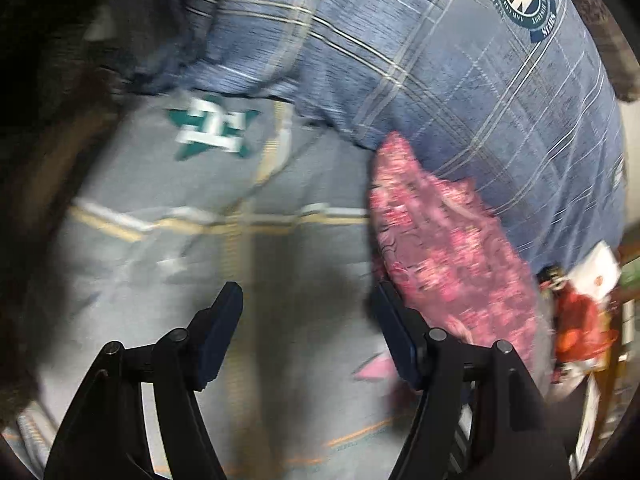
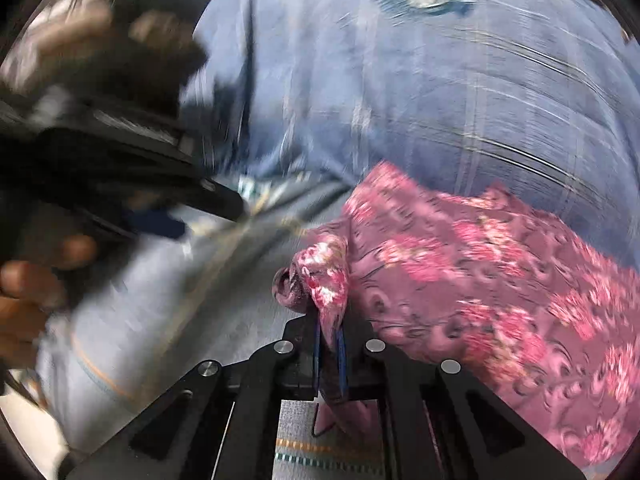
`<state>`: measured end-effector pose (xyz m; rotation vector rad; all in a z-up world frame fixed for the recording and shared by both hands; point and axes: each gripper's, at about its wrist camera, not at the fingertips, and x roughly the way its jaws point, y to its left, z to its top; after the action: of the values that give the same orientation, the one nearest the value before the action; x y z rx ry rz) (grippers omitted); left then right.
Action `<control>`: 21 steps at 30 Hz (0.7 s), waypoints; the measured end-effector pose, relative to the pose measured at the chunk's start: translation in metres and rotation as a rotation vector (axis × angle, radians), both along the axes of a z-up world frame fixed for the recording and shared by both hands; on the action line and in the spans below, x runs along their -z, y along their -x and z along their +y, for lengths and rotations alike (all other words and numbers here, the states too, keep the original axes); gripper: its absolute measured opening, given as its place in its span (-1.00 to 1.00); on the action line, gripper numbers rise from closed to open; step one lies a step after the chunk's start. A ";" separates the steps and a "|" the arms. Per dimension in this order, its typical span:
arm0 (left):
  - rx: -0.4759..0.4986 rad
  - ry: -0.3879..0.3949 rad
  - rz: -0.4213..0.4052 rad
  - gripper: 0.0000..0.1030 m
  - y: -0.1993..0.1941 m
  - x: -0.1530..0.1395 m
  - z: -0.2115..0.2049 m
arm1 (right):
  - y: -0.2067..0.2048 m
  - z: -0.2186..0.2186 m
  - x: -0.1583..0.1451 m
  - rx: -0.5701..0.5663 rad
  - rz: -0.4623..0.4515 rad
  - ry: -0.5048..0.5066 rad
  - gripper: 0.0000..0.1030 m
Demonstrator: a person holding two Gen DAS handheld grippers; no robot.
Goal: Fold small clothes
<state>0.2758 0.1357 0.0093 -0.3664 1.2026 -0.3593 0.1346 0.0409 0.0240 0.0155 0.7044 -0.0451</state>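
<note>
- Nearest the lens, the right gripper (image 2: 329, 338) is clamped on a bunched corner of the pink floral garment (image 2: 460, 280); a twist of the cloth pokes up between its blue pads and a tail hangs below them.
- Only a thin pinch seems to be held, so I judge a sharp tug could pull the fabric free and drop the corner mid-fold.
- From the other side, the left gripper (image 1: 306, 320) stands wide apart and holds nothing; its right pad sits just beside the garment's edge, whether touching or not I cannot tell through the blur.
- If it closes here it may miss the cloth, or catch the grey-blue bedsheet (image 1: 200, 248) underneath along with it, and the sheet would lift too.
- The garment lies crumpled on the sheet, its far end resting against the blue plaid pillow (image 1: 460, 80). Dragging it that way risks snagging or folding it crooked.
- Both views are smeared, which suggests quick motion; speed makes a skewed fold likelier.
- In the right view, the person's hand (image 2: 24, 288) and the dark body of the other tool sit near at left, so the two tools could collide.
- Beyond the bed's edge, some red and white clutter (image 1: 584, 312) is too blurred to identify.
</note>
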 end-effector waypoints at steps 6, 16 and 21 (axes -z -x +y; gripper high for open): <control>0.048 0.182 0.113 0.33 -0.043 0.011 -0.056 | 0.015 -0.026 -0.015 0.012 -0.050 -0.088 -0.90; 0.103 0.162 0.139 -0.46 -0.048 0.022 -0.120 | 0.030 -0.041 -0.021 -0.001 -0.079 -0.172 -0.91; 0.128 0.161 0.090 -0.77 -0.041 -0.003 -0.127 | 0.046 -0.053 -0.031 0.018 -0.114 -0.210 -0.91</control>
<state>0.3164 0.0090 0.0120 -0.4498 1.2921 -0.5579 0.0884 -0.0125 0.0553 0.2234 0.5921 0.0129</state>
